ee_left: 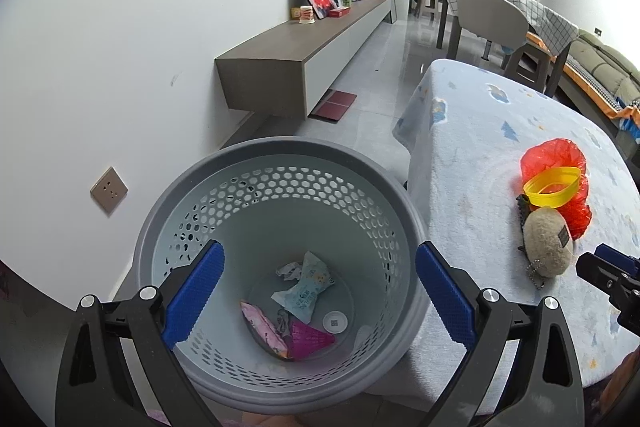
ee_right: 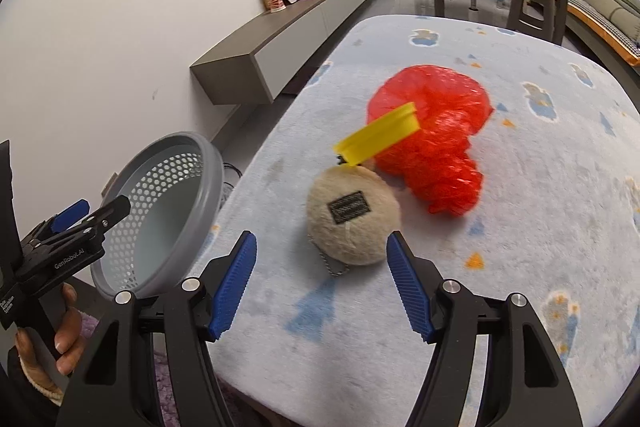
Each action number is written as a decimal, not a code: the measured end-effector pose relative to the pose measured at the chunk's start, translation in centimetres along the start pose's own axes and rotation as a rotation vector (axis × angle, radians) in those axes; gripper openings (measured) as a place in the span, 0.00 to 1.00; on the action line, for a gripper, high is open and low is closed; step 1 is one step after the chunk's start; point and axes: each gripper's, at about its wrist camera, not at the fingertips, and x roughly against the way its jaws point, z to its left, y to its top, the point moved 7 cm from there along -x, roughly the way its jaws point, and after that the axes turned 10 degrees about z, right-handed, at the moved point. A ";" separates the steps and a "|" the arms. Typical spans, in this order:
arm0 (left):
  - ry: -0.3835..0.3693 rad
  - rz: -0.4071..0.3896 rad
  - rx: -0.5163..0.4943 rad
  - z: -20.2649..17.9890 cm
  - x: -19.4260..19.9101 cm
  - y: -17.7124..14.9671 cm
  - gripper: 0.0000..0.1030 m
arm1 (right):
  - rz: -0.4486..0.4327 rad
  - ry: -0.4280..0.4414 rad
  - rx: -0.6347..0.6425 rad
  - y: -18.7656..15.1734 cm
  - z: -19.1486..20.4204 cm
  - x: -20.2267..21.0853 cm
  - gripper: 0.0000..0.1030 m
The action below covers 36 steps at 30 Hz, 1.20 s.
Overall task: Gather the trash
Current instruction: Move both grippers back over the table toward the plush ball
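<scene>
A grey perforated trash basket (ee_left: 280,163) stands on the floor beside the table and holds several wrappers (ee_left: 304,291). My left gripper (ee_left: 320,287) is open and empty above its mouth. On the blue patterned tablecloth (ee_right: 540,187) lie a crumpled red plastic bag (ee_right: 436,131), a yellow plastic ring (ee_right: 380,139) and a beige plush ball with a chain (ee_right: 354,219). My right gripper (ee_right: 322,283) is open, its fingers on either side of the plush ball's near edge. The basket (ee_right: 208,163) and the left gripper (ee_right: 80,223) show at left in the right wrist view.
A low wall cabinet (ee_left: 288,51) with photos runs along the white wall. A dining table and grey chair (ee_left: 492,19) stand behind, and a sofa (ee_left: 608,67) at the right. A wall socket (ee_left: 109,190) is left of the basket.
</scene>
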 end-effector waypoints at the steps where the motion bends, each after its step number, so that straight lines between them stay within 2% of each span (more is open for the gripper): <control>1: -0.003 -0.001 -0.004 -0.3 0.0 0.0 0.92 | -0.002 -0.004 -0.005 -0.1 -0.3 0.1 0.63; 13: -0.038 -0.006 -0.068 -3.5 0.3 -0.3 0.92 | -0.010 -0.042 -0.069 -0.3 -4.2 1.6 0.63; 23: -0.068 0.016 -0.132 -6.9 0.0 -1.1 0.92 | -0.006 -0.124 -0.051 -0.2 -8.2 3.6 0.63; 26: -0.090 0.021 -0.152 -8.5 0.0 -1.3 0.92 | -0.008 -0.139 -0.037 0.0 -9.3 4.2 0.63; 28: -0.132 0.018 -0.169 -10.0 0.2 -1.3 0.92 | -0.007 -0.143 -0.036 0.1 -9.9 4.3 0.63; 32: -0.177 0.018 -0.202 -13.0 0.2 -1.5 0.92 | -0.023 -0.118 -0.062 -0.1 -11.1 4.5 0.63; 36: -0.184 0.036 -0.225 -15.9 -0.6 -1.6 0.92 | -0.031 -0.119 -0.072 -0.3 -11.9 4.8 0.63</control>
